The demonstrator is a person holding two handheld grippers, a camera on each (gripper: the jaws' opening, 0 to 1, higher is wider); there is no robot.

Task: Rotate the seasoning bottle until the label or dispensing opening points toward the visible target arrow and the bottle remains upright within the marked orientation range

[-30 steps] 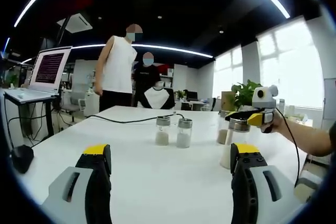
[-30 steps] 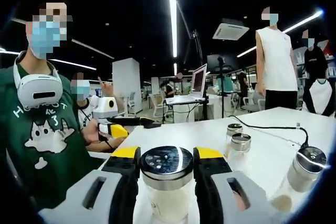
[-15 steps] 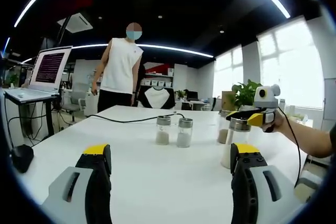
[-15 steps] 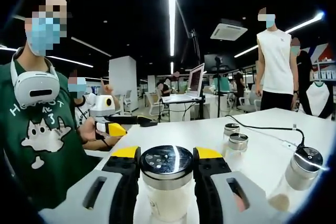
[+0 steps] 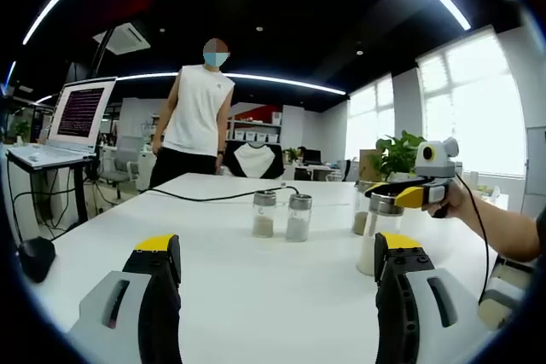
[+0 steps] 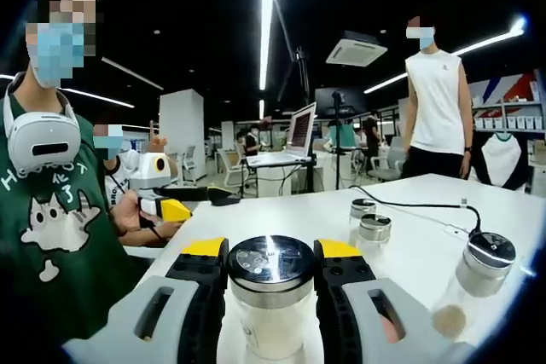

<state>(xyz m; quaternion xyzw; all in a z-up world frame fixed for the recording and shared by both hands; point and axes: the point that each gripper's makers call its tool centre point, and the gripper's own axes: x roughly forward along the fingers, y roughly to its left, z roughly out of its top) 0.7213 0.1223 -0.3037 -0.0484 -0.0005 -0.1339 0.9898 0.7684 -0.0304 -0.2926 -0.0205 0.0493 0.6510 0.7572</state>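
Gripping the bottle at lower centre of the right gripper view, right gripper clamped on both sides just under the metal cap. Seen also at right of the left gripper view, bottle upright on the white table, right gripper pinching its neck. Left gripper spread wide at the bottom of that view, holding nothing, well short of the two jars at mid-table.

Likely glass, stiff and slick, part-filled with pale powder, so light but breakable; hold best kept at the neck below the cap, turning slowly to stay upright. Perforated cap top facing the camera; no label legible, no target arrow discernible. Only partial letters readable on a person's green shirt at left, too clipped to spell.
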